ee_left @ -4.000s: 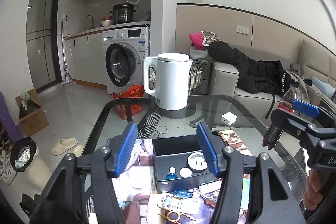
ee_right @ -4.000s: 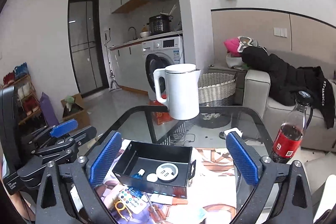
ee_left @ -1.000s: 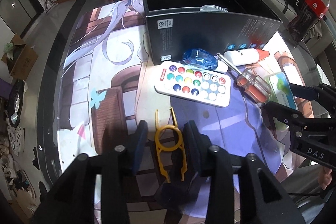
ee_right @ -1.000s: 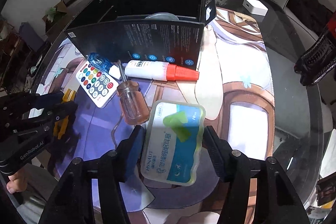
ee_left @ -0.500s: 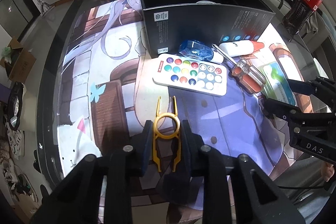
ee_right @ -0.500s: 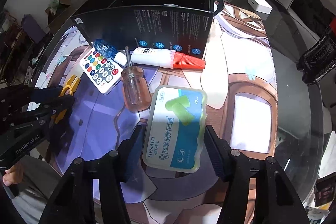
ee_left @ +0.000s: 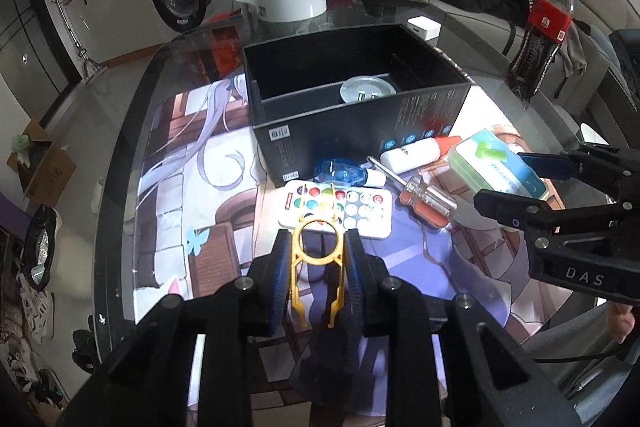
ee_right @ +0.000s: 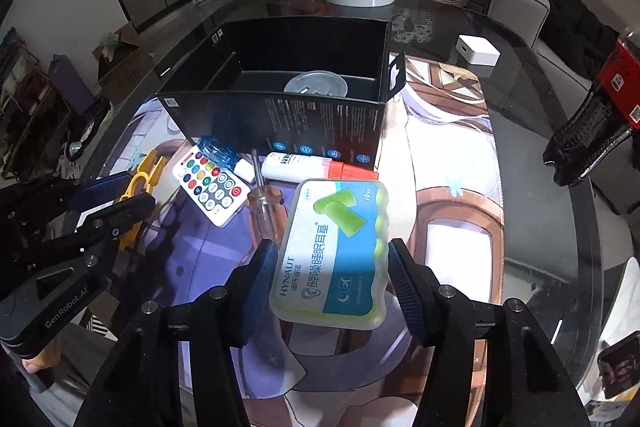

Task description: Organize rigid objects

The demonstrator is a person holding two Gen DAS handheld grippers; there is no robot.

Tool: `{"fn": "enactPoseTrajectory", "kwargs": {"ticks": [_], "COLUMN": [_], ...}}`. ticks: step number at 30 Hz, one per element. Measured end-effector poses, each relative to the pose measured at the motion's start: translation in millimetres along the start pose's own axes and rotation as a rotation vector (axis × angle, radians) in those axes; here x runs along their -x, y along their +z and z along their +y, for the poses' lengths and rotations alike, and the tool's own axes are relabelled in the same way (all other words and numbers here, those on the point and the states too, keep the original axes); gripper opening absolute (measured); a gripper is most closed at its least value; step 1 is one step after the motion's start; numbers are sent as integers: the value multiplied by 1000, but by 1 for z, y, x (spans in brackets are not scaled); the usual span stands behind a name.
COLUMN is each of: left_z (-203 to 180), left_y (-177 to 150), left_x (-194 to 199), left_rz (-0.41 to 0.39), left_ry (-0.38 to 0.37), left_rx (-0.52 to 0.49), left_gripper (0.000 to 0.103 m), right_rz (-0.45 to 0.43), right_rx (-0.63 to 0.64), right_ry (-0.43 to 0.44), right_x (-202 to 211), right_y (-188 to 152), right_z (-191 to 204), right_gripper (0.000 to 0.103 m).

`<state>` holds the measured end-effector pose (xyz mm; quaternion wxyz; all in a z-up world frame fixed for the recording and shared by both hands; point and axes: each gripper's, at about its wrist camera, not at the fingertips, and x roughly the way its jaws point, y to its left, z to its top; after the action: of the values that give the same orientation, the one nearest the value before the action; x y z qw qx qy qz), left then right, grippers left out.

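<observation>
My left tongs [ee_left: 316, 259] are clamped on the yellow keycap puller [ee_left: 317, 263], held over the remote [ee_left: 338, 207]. My right tongs [ee_right: 332, 267] grip the earplug case [ee_right: 336, 259] above the table [ee_right: 560, 227], near the black box [ee_right: 280, 115].

- Earplug case [ee_right: 334, 259] between my right jaws: "HYNAUT", Chinese characters below it, "10" near the top corner.
- My left gripper [ee_right: 114, 195], seen from the right wrist: "GenRobot.AI" on its body.
- My right gripper [ee_left: 516, 183], seen from the left wrist: "DAS", the rest cut off.
- Black box [ee_left: 360, 147]: small print, unreadable.
</observation>
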<state>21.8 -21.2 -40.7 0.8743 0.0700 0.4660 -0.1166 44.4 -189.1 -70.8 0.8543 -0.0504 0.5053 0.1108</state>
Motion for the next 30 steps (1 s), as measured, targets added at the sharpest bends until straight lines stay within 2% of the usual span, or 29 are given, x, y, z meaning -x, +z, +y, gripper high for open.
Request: {"fn": "enactPoseTrajectory", "kwargs": {"ticks": [7, 12, 16, 23, 27, 30], "left_z": [-3, 0, 3, -3, -2, 1], "left_y": [11, 13, 11, 5, 1, -1], "left_x": [30, 45, 65, 88, 108, 115], "left_rz": [-146, -242, -352, -486, -587, -625], "left_ry": [32, 32, 39, 29, 44, 50], "left_rx": [-19, -8, 6, -14, -6, 6], "left_gripper": [25, 25, 25, 25, 25, 25], "right_rz": [-140, -302, -449, -666, -723, -728], "right_rx": [-9, 7, 68, 132, 144, 152], "right_ry": [41, 74, 28, -13, -4, 4], "right_x": [29, 60, 85, 124, 138, 140], "right_y": [4, 6, 0, -16, -22, -23], "right_z": [4, 10, 25, 42, 44, 47], "right_gripper": [57, 57, 57, 57, 57, 57]}}
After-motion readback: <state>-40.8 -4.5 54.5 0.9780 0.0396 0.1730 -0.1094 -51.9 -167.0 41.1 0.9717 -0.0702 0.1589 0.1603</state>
